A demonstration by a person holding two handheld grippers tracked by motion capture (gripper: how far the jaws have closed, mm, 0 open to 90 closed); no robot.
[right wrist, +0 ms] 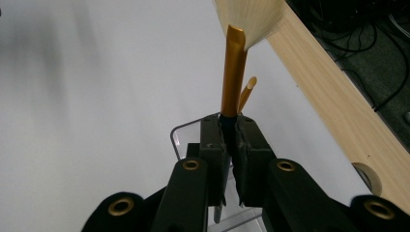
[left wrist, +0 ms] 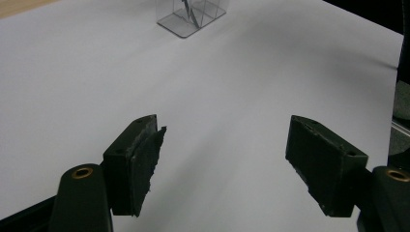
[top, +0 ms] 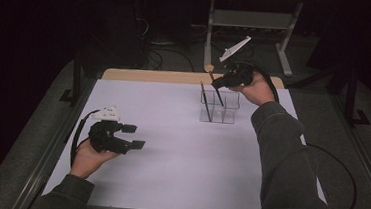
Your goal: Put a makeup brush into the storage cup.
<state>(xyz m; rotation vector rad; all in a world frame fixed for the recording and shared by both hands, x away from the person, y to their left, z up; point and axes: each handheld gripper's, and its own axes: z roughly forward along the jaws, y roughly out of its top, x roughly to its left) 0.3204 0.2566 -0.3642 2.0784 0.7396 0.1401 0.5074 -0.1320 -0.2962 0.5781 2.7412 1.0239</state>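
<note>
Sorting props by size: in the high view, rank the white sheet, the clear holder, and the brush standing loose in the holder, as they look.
1. White sheet, by far the largest.
2. Clear holder.
3. Loose brush: thinnest, though roughly as tall as the holder.

White sheet [top: 171,133] covers the wooden table [top: 150,75]. Grey metal stand [top: 253,19] at twelve o'clock; floor cables [top: 169,58] at eleven.
</note>
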